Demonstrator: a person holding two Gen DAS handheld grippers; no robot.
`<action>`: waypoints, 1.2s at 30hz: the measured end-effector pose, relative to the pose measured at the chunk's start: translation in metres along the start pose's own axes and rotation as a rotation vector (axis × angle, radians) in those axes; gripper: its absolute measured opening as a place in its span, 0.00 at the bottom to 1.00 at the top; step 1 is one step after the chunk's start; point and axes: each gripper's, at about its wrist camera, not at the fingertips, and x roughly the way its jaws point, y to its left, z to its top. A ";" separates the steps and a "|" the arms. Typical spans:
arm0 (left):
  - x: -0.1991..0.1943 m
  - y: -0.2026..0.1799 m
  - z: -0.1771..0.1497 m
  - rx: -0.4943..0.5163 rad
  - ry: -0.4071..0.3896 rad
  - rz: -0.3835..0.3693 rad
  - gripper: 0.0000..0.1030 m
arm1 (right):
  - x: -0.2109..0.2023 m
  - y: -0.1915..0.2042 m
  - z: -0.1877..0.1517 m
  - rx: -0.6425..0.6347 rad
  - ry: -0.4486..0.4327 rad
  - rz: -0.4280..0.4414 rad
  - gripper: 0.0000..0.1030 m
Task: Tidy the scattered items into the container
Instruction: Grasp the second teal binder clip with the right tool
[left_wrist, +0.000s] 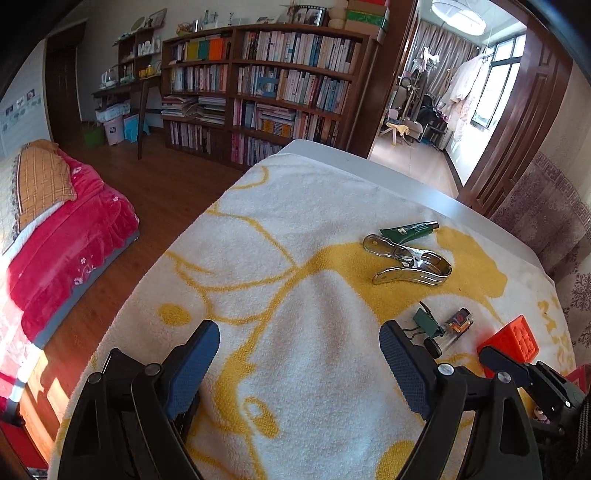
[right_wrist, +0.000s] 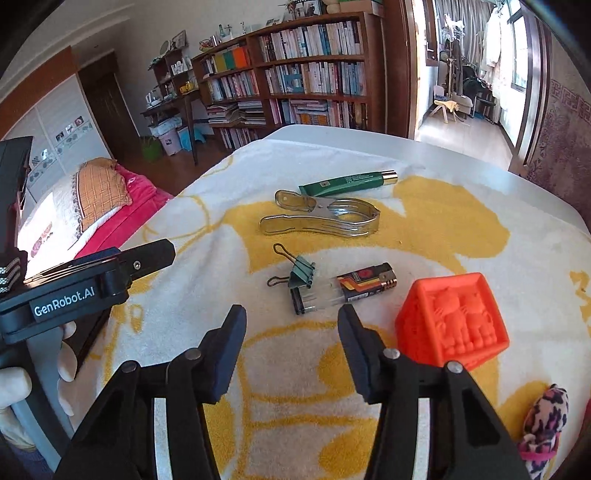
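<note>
Hovering with right gripper (right_wrist: 291, 317) part spread, nothing between the fingers, lighter (right_wrist: 347, 290) just ahead of the tips beside the binder clip (right_wrist: 301, 275). Left gripper (left_wrist: 299, 341) wide apart, empty. Better to straddle the lighter alone, clear of the clip, before squeezing. Container unseen.

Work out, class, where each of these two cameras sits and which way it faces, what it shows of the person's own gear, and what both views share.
Left wrist: rides the left gripper, facing forward and down over the towel; its open fingers show, with the right gripper at lower right.
Right wrist: rides the right gripper, looking down at the lighter; its empty fingers show, and the left gripper at left.
Shared: metal clamp, green tube, orange block, bookshelf.
</note>
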 end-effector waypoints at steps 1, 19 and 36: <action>0.002 0.002 0.000 -0.006 0.004 -0.003 0.88 | 0.004 0.000 0.004 0.004 0.005 0.004 0.54; 0.021 -0.007 -0.014 0.013 0.064 -0.032 0.88 | 0.051 -0.005 0.026 -0.032 0.057 -0.051 0.23; 0.029 -0.075 -0.020 0.227 0.093 -0.065 0.88 | -0.057 -0.065 -0.002 0.158 -0.135 -0.085 0.20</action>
